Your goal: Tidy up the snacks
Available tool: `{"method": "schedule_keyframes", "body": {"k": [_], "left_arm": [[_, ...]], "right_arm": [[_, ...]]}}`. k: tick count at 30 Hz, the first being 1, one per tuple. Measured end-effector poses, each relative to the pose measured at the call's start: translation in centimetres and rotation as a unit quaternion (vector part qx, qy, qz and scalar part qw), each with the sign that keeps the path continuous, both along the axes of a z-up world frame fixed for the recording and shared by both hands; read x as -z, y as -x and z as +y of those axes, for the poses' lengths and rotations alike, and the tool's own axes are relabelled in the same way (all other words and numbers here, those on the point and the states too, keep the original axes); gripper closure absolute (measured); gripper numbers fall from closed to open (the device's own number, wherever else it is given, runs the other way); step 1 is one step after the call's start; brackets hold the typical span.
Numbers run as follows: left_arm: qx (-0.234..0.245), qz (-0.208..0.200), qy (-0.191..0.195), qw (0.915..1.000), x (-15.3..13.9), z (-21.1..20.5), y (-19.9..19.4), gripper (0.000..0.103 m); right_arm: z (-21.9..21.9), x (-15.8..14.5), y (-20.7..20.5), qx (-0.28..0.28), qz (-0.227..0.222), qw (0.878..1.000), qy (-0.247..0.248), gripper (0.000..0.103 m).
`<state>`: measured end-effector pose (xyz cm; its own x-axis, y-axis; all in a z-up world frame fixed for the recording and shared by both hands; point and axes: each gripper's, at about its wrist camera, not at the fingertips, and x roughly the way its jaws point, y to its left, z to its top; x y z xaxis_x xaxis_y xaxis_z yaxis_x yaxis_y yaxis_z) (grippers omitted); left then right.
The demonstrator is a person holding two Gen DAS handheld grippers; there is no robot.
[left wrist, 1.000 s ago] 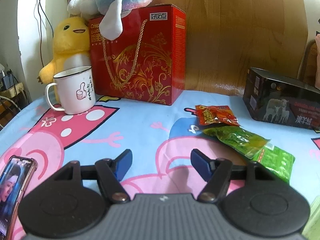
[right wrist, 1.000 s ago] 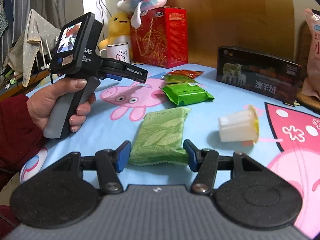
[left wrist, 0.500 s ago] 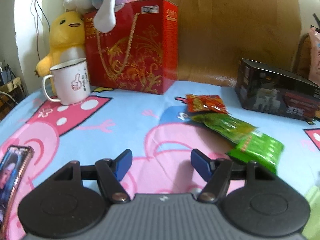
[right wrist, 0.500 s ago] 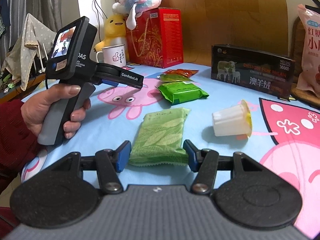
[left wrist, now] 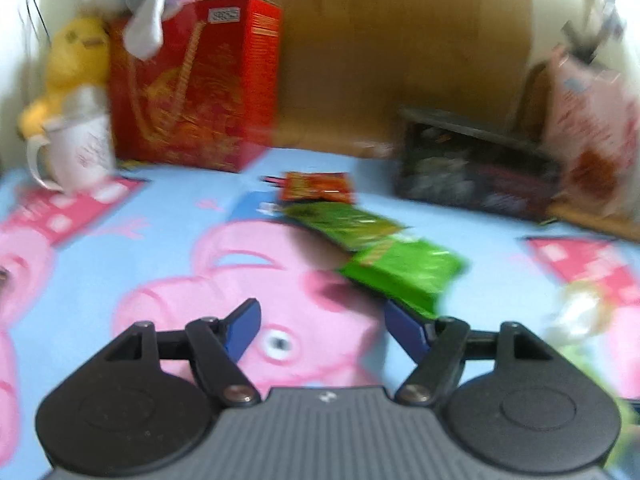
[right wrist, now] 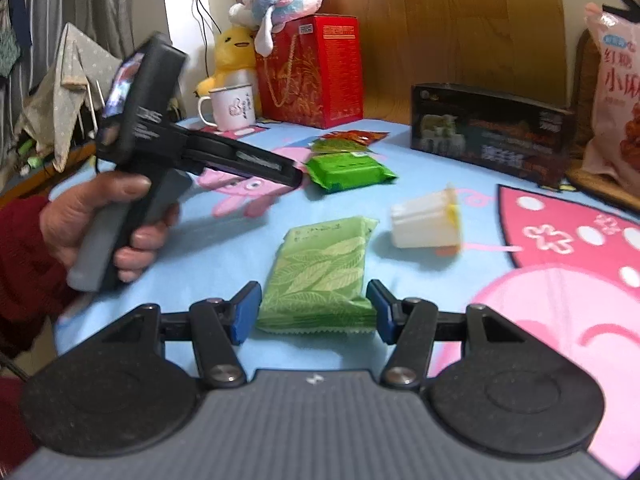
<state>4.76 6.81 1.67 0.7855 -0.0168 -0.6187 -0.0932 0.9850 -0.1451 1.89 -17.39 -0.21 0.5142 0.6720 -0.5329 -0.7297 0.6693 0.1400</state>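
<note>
The pale green leaf-print packet [right wrist: 322, 276] lies flat on the cloth between my right claw's [right wrist: 314, 306] blue pads, its long axis running straight away from me along my fingers, the crimped, zigzag-cut near end closest to me. My right pads [right wrist: 246, 312] stand just at its two long edges; whether they press on the soft wrapper I cannot tell. The wrapper is matte, pillowy film with a flat seal at each end.

Just beyond and to the right, a white ribbed plastic cup [right wrist: 426, 222] with a yellow lid lies tipped on its side, its lid end to the right. Farther off, a bright green glossy packet [right wrist: 348, 170] lies with its long axis crosswise, then an olive-green one [right wrist: 338, 145] and a red foil one [right wrist: 356, 135] behind it, each overlapping the next.

My left claw [left wrist: 322, 326] hangs over the pink pig's face with its jaws wide and nothing between them; they have just been opening. Its right pad sits just beside the near corner of the bright green packet [left wrist: 404, 272]. That view is smeared by blur.

Around these: a blue cartoon-print cloth [right wrist: 224, 248], a glossy black box [right wrist: 490, 134], a red gift box with cord handle [right wrist: 316, 72], a white mug [right wrist: 232, 106], a yellow plush [right wrist: 234, 56], a pastel plush [right wrist: 280, 0] on the box, and a pink snack bag [right wrist: 616, 92].
</note>
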Motion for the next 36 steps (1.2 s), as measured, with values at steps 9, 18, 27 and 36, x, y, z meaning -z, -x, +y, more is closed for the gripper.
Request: {"method": "schedule_keyframes", "body": {"k": [9,18,27,36], "left_arm": [[0.135,-0.007,0.122,0.9834,-1.6,-1.9,1.4,0.027],[0.195,0.064,0.173,0.9633,-0.9,-4.4,3.1,0.056],[0.196,0.028,0.165,0.9662,-4.8,-3.1,4.3,0.067],[0.18,-0.084,0.1,0.975,-11.9,-5.2,-7.7,0.067]], "right_arm": [[-6.0,0.2,-1.0,0.108,-0.002,0.994,0.008,0.028],[-4.4,-0.2,-1.3,0.021,0.001,1.0,-0.008,0.04],[-2.0,-1.8,-2.0,-0.048,0.028,0.997,-0.046,0.067],[-1.3,-8.4,-11.2,0.009,-0.037,0.992,-0.116,0.067]]}}
